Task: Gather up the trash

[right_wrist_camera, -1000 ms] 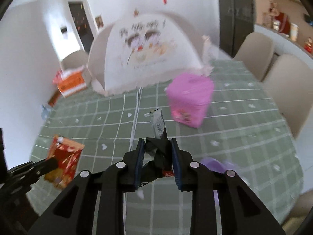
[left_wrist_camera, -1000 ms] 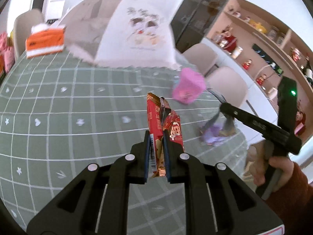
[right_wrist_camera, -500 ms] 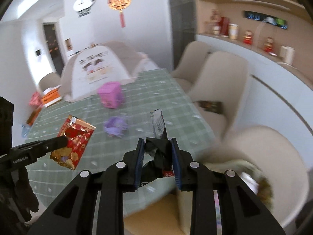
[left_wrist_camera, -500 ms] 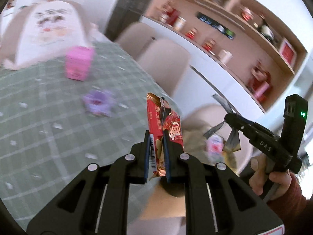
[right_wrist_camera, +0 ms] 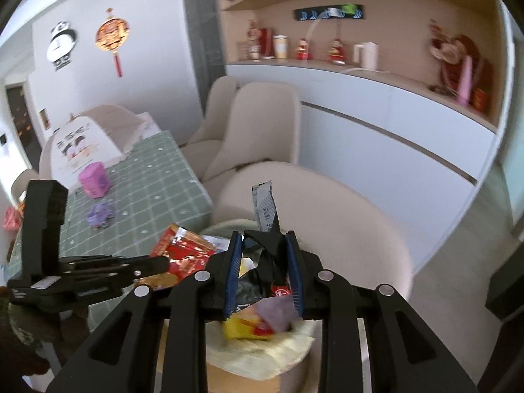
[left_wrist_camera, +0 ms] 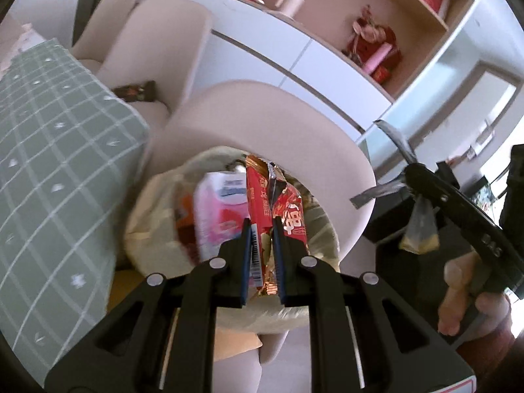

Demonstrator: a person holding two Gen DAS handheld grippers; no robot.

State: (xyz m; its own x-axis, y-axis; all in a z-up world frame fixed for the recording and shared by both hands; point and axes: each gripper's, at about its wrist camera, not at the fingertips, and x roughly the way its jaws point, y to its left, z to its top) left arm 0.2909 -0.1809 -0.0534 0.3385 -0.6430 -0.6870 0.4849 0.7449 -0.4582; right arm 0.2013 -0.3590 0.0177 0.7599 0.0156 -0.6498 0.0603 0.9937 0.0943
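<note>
1. You are carrying a red snack wrapper [left_wrist_camera: 288,209] in the left gripper [left_wrist_camera: 262,245], jaws clenched on its lower end, with the rest standing up past the fingertips. It is hanging right over the mouth of the lined trash bin [left_wrist_camera: 154,229], which already holds a pink-and-white carton [left_wrist_camera: 219,209] and other packaging.
2. You are holding a dark crumpled wrapper [right_wrist_camera: 268,249] in the right gripper [right_wrist_camera: 263,271], jaws closed on its bunched middle while a grey printed tail sticks upward. In the right wrist view it is sitting above the bin's yellowish liner [right_wrist_camera: 262,357].
3. Both pieces are looking ready to drop. Be releasing one side at a time so the two grippers are not crowding each other over the opening.
4. Be lowering a little before opening: light foil is likely to flutter, and the beige chair [left_wrist_camera: 262,118] is curving close behind the bin.
5. Be opening the jaws wide; crinkled film may be clinging to a pad, so a small shake may help.
6. Be keeping clear of the liner's rim so you are not dragging it inward.
7. On the green checked tabletop [right_wrist_camera: 147,196], a purple scrap [right_wrist_camera: 100,214] and a pink box [right_wrist_camera: 93,180] are lying near each other; the scrap looks like the next pickup, though whether the box counts as trash cannot be told.
</note>
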